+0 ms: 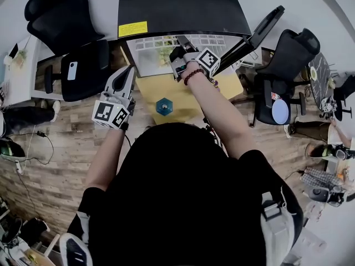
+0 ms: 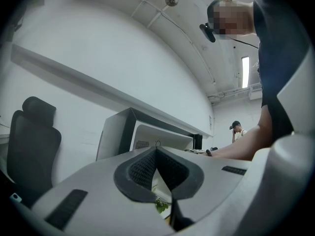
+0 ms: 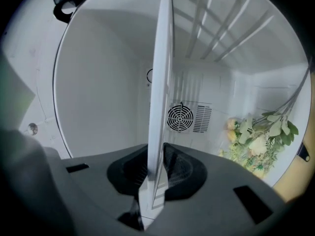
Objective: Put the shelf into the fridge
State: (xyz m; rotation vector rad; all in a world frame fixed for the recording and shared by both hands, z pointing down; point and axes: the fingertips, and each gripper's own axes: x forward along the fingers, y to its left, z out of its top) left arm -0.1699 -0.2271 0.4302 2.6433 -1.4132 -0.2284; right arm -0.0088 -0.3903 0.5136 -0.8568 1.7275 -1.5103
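Observation:
The black fridge (image 1: pixel 183 7) stands with its door (image 1: pixel 260 35) swung open to the right. A white wire shelf (image 1: pixel 161 46) lies in its opening. My right gripper (image 1: pixel 180 57) is shut on the shelf's near edge. In the right gripper view the shelf (image 3: pixel 160 82) runs edge-on between the pads of the right gripper (image 3: pixel 155 181), reaching into the white fridge interior (image 3: pixel 98 92). My left gripper (image 1: pixel 130 71) hovers left of the fridge, away from the shelf. In its own view the left gripper (image 2: pixel 157 156) is shut on nothing, with the fridge (image 2: pixel 128 132) ahead.
A bunch of pale flowers (image 3: pixel 258 141) lies inside the fridge at the right, near a round fan vent (image 3: pixel 179 117). The fridge rests on a tan stand (image 1: pixel 222 87) that carries a blue object (image 1: pixel 164 106). Black office chairs (image 1: pixel 72 32) (image 1: pixel 283 65) flank it on the wood floor.

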